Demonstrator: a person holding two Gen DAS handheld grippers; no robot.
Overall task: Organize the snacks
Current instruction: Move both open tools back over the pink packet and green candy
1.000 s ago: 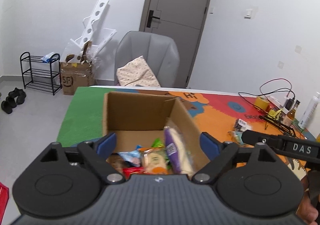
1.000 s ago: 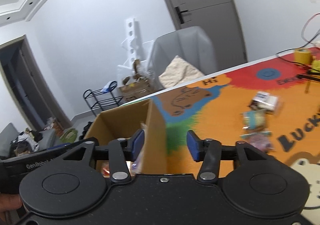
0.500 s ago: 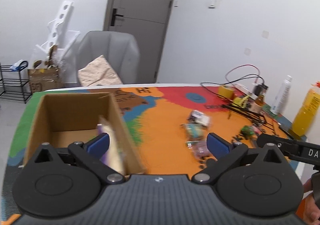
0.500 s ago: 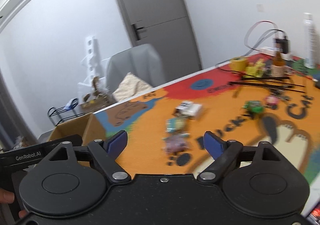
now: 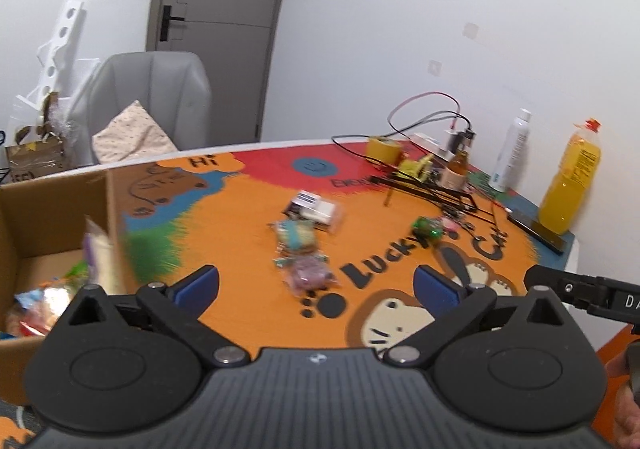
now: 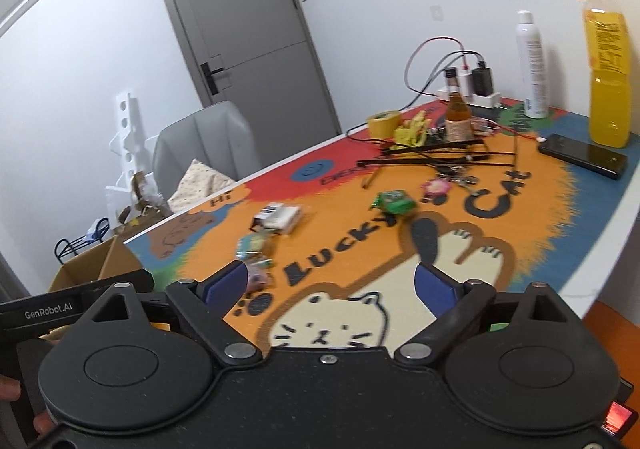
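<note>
- The snacks come in two groups. Several packets already lie in the cardboard box [image 5: 52, 225] at the left of the bench, among them a tall pale purple-edged packet [image 5: 98, 253] leaning against the box's right wall.
- Loose packets remain on the orange mat [image 5: 240, 233]: a white boxed snack [image 5: 316, 209] farthest back, a pale blue packet [image 5: 296, 235] in front of it, a pinkish packet [image 5: 308, 273] nearest you, and a green packet [image 6: 394, 201] off to the right by the "Lucky" lettering.
- I judge the task partly done: the box holds a share, at least four packets are left out.
- Your left gripper [image 5: 316, 283] stands wide open with nothing between its blue pads; the pinkish packet shows in the gap but lies on the bench ahead, untouched.
- Your right gripper [image 6: 330, 283] is also empty; its jaws have just been opening and now stand wide, with only the cat drawing on the mat visible between them.
- Both grippers point down at a slant toward the loose packets, so the next pick-up looks likely to be from the near cluster.
- Farther out, keep clear of the clutter at the back right: yellow tape roll [image 6: 382, 123], small brown bottle [image 6: 458, 119], tangled cables [image 6: 436, 157], black phone [image 6: 582, 155], white spray can [image 6: 532, 65] and the orange drink bottle [image 6: 608, 65].
- None of these look like snacks to sort.
</note>
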